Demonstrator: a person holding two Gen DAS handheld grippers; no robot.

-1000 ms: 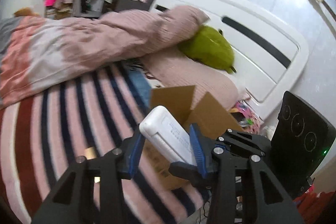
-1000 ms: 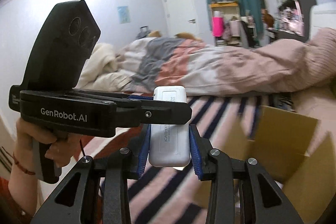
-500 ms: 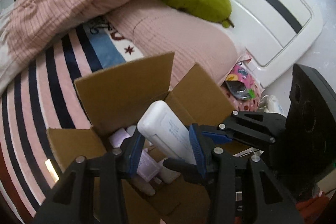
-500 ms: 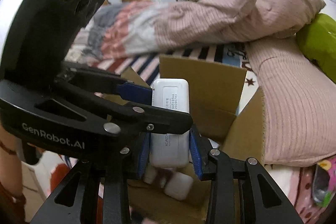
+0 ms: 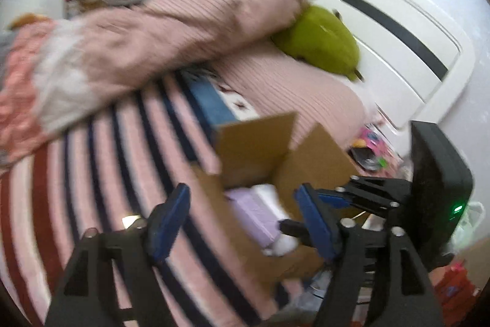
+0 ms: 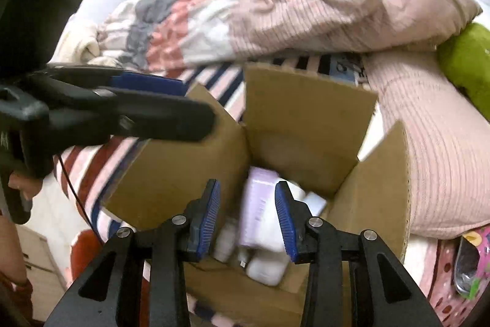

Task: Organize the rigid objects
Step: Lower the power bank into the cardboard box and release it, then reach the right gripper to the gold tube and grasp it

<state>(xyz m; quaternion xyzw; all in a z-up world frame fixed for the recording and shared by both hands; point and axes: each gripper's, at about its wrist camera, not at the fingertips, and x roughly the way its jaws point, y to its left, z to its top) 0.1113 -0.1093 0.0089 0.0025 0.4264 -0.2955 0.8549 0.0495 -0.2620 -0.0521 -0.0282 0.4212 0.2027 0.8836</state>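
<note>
Hanging over the cardboard box (image 6: 309, 125) in the lower middle of the right wrist view, the right gripper (image 6: 247, 216) has its blue pads set a narrow way apart with nothing pinched between them; the things seen in the gap lie down inside the box. There, at the bottom of the box, rest a pale purple pack (image 6: 258, 204) and several white items (image 6: 266, 268), touching one another in a loose heap. The left gripper (image 5: 242, 223) fills the lower part of the left wrist view, its jaws having just been opening and now standing wide and empty, the box's near corner and the purple pack showing between its pads. In the right wrist view that same gripper reaches in from the left edge, above the box's left flap. The box sits on a striped bedcover (image 5: 92, 161), just beside a pink ribbed pillow (image 6: 441, 149); a green plush (image 5: 321, 42) lies by the white headboard (image 5: 398, 20) at upper right.
</note>
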